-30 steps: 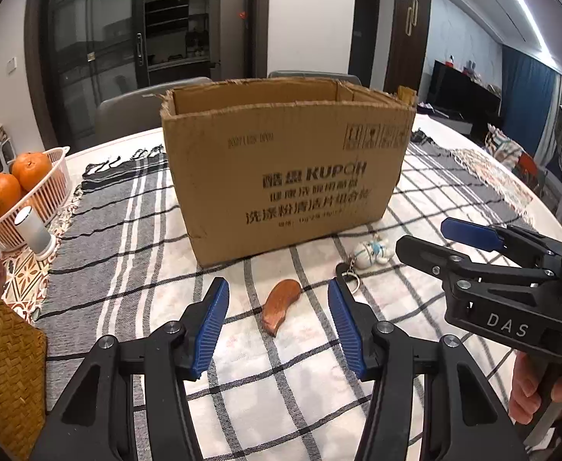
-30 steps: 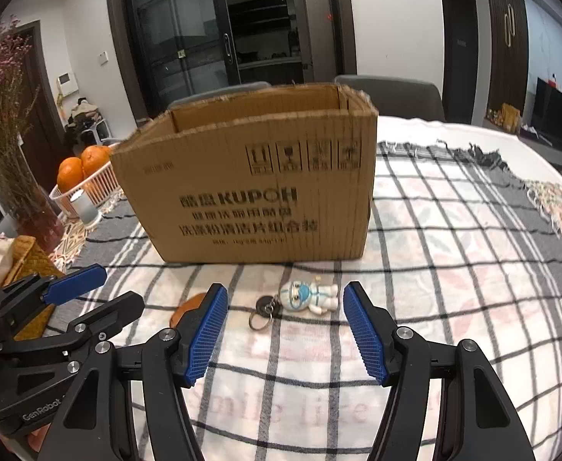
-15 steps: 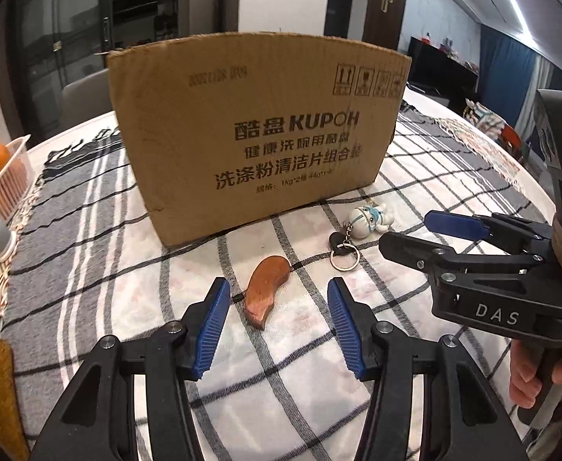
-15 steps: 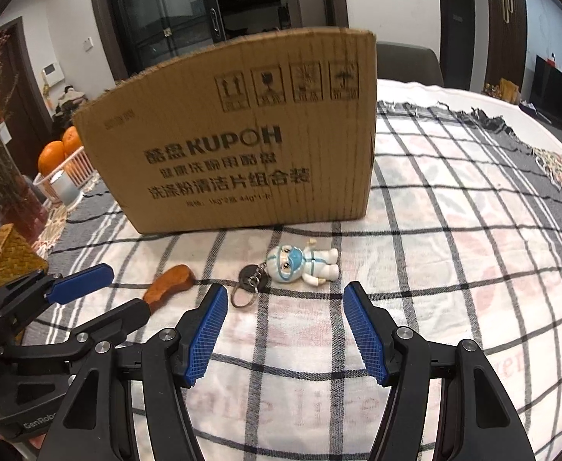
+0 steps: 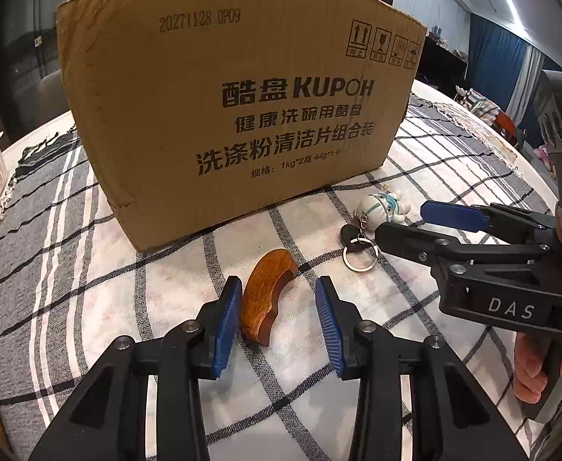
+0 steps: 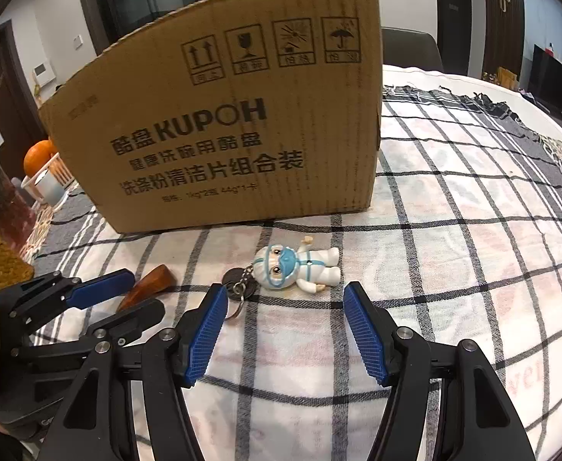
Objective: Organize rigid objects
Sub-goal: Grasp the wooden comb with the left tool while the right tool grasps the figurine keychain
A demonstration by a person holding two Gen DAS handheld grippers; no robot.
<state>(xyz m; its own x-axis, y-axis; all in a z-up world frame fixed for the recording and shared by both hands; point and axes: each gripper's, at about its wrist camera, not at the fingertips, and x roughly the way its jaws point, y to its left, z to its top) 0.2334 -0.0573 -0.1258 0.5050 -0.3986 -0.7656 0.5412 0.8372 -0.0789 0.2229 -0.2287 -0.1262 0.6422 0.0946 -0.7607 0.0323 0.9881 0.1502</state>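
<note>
Brown cardboard box [image 5: 212, 88] with black print, black-and-white checked cloth [image 6: 453, 238], blue pads [image 5: 227, 322]

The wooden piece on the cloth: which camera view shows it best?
The left wrist view. There the curved wooden piece lies whole on the checked cloth, between the fingers of the left gripper, whose jaws have just been closing. In the right wrist view only its upper end shows; the left gripper's fingers hide the rest.

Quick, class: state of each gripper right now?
Left gripper: open, jaws just closing around the wooden piece, not gripping yet.
Right gripper: open, holding nothing, astronaut keychain just ahead.
</note>
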